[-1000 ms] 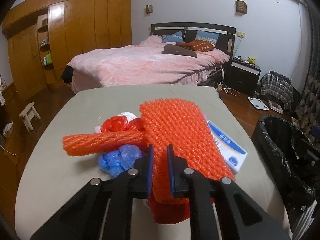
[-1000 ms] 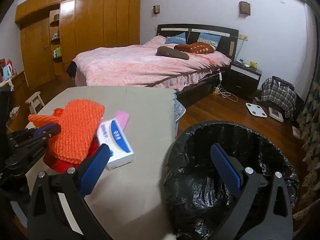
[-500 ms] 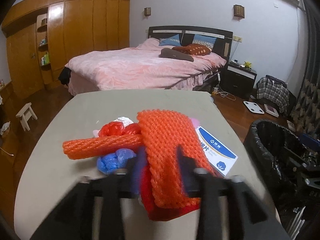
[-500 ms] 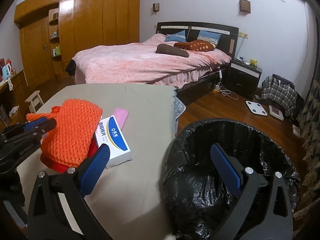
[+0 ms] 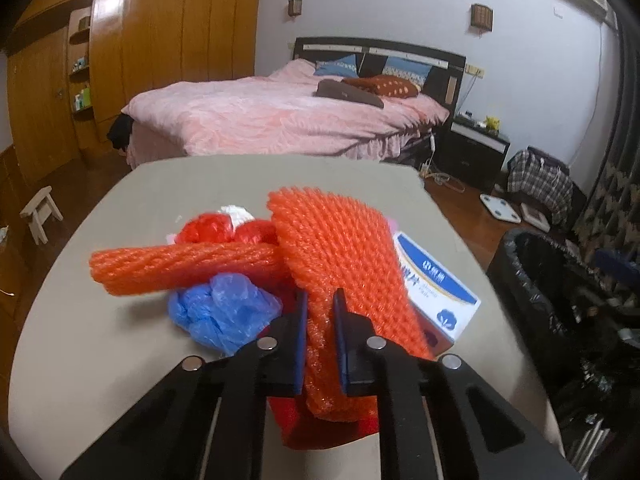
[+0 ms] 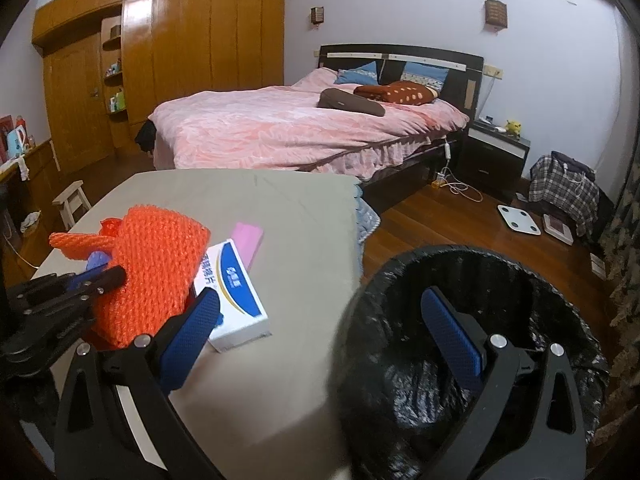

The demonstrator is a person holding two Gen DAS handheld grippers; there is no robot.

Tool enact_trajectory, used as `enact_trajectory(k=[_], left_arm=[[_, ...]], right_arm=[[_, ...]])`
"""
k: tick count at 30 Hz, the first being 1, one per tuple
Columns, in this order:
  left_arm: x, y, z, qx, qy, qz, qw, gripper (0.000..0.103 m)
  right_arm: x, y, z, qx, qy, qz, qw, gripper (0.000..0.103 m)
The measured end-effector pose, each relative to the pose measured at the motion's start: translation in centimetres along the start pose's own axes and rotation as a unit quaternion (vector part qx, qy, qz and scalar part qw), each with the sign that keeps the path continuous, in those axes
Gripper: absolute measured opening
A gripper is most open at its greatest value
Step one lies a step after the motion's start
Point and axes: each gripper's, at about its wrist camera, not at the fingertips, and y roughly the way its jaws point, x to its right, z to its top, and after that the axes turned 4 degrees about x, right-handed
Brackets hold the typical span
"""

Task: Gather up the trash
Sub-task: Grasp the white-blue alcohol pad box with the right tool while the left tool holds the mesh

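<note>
Bedroom, grey table (image 5: 100, 340) in the foreground. Left gripper (image 5: 320, 300) has just closed and now pinches the near edge of the wide orange foam net (image 5: 340, 248); foam sits squeezed between both pads. Net lies over red plastic (image 5: 316, 428) and partly over the white-and-blue box (image 5: 436, 284). Just left of the fingers: crumpled blue plastic bag (image 5: 224, 308), then a rolled orange foam net (image 5: 180, 268) lying crosswise, touching the wide one. Pink slip (image 6: 250, 236) beyond the box. Right gripper (image 6: 320, 324) is spread wide, nothing between its fingers, above the table edge and the black-lined trash bin (image 6: 520, 280) at right. Far back: pink bed (image 5: 280, 120), wooden wardrobe (image 5: 160, 40).
</note>
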Motion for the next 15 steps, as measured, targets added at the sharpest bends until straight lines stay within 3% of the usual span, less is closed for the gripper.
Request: enact_trajectory(k=[4,10,15], left_arm=[[-0.9,-1.5,1.0,0.023,-0.001,0.002,0.9997,0.012],[-2.5,-2.8,1.6,0.03,-0.005,0.007,0.9995,0.012],[-2.9,-2.9,1.4,0.028,0.001,0.015,0.9995,0.012]], right_arm=[[-0.9,1.1,0.1,-0.003,0.001,0.024,1.0,0.098],[-3.8,3.8,-0.2,-0.027,-0.014,0.077,0.997,0.085],[-4.9,6.7,-1.1,-0.057,-0.024,0.082,0.995,0.085]])
